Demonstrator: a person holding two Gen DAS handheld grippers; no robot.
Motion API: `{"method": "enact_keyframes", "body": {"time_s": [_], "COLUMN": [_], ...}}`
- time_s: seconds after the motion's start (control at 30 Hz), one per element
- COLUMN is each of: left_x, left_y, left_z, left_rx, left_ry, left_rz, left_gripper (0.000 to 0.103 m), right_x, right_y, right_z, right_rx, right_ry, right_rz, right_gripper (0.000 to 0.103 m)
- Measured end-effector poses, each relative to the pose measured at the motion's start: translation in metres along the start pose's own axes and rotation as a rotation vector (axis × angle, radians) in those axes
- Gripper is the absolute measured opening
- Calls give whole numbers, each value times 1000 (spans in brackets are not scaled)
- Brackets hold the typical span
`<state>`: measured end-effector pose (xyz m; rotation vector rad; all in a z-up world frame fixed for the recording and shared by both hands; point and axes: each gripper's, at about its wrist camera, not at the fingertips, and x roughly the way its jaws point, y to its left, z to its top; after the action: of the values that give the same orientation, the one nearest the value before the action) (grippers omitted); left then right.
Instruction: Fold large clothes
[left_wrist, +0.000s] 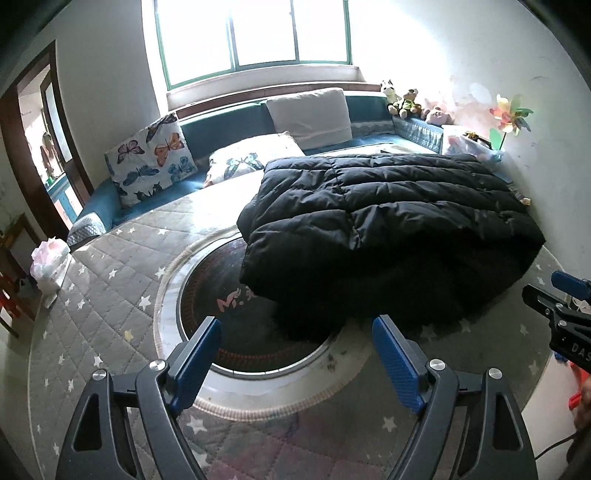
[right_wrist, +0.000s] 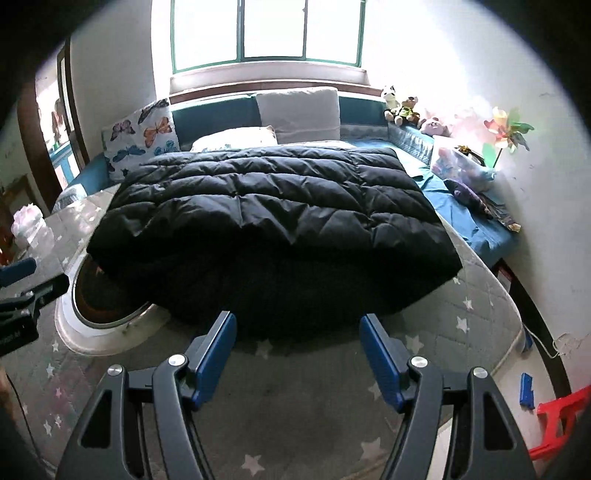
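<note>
Both tools, left (left_wrist: 295, 332) and right (right_wrist: 297, 326), tilt downward, spread empty, short of the black jacket (right_wrist: 273, 221).

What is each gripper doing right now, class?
Left gripper: open, holding nothing.
Right gripper: open, holding nothing, just short of the black jacket.

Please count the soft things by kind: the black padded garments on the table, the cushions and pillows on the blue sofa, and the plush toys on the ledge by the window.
Black padded coat: 1
Cushions and pillows: 3 (butterfly cushion, plain cushion, pillow lying flat)
Plush toys: 3 clear (white, green and brown, pink); any more are lost in glare
Total: 7
</note>
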<state>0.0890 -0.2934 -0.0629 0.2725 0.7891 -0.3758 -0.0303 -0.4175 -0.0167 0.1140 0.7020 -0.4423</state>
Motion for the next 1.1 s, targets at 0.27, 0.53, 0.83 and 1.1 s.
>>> {"method": "enact_keyframes", "body": {"time_s": [0.27,0.53,0.83,1.1], "left_x": [-18,-28,-34,-33], "left_y": [-2,-4,-8,-14], "left_z": [-19,-29,-32,-32], "left_rx": [-18,-13,-8,8], "left_ry": [1,-4,-7,-6], "left_rz": [-25,-26,-22,-24], "left_gripper": [90,90,90,90], "right_x": [-15,-27,-28,-30], "right_y": [6,12,12,12], "right_z": [-12,-18,-21,-20], "right_rx": [9,2,6,6], "right_ry": [-23,-43,-44,-48], "right_rz": [-8,-4,-7,-9], "right_gripper": [76,76,76,76]}}
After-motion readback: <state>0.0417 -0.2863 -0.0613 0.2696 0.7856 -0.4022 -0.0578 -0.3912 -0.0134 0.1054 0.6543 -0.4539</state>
